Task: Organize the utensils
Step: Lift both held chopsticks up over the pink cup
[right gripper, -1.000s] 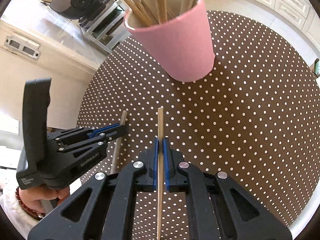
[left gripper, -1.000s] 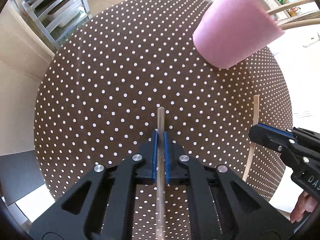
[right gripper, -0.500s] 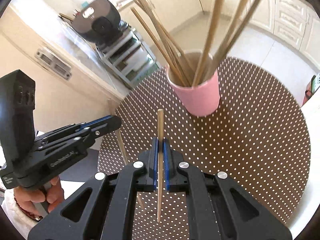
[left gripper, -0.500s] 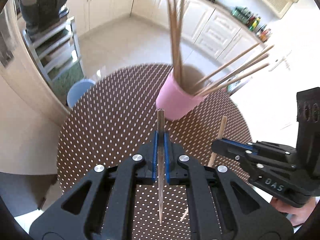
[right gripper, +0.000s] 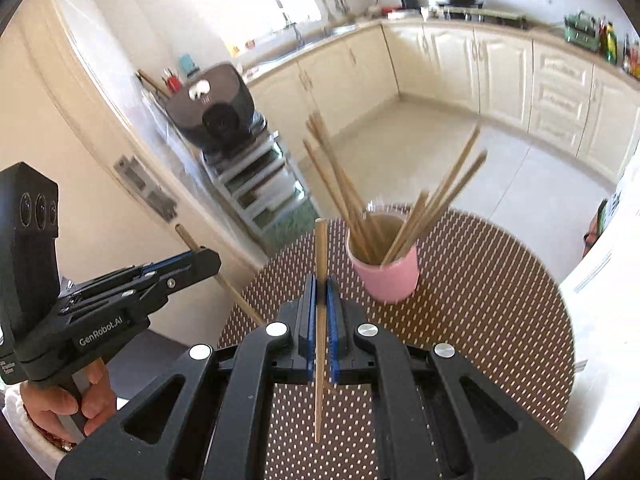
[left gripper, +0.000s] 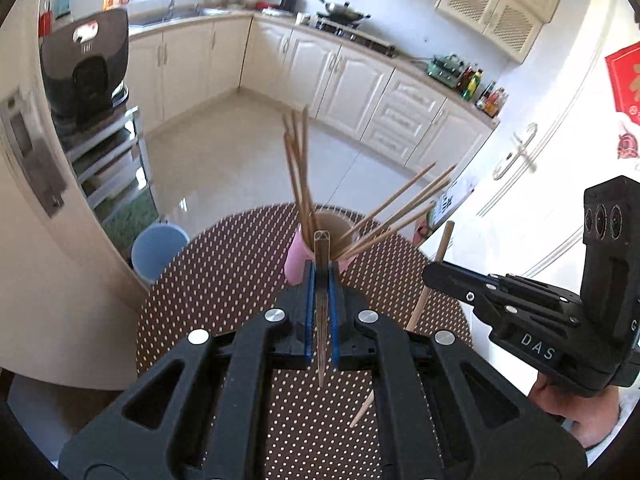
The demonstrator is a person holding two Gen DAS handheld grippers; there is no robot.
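Observation:
A pink cup (right gripper: 390, 276) with several wooden chopsticks (right gripper: 340, 184) stands on the round brown polka-dot table (right gripper: 500, 300); it also shows in the left wrist view (left gripper: 296, 260). My left gripper (left gripper: 321, 276) is shut on a wooden chopstick (left gripper: 321, 248), held high above the table, pointing at the cup. My right gripper (right gripper: 320, 284) is shut on another chopstick (right gripper: 320, 248), raised left of the cup. Each gripper shows in the other's view: the right gripper (left gripper: 430, 274) and the left gripper (right gripper: 210, 258).
A blue bin (left gripper: 156, 246) stands on the floor beyond the table's left edge. A metal rack (right gripper: 256, 184) with a dark appliance (right gripper: 216, 112) stands left. Kitchen cabinets (left gripper: 352, 84) line the far wall.
Both grippers have lifted well above the table with their chopsticks and tilted up. The cup now appears farther below and ahead.

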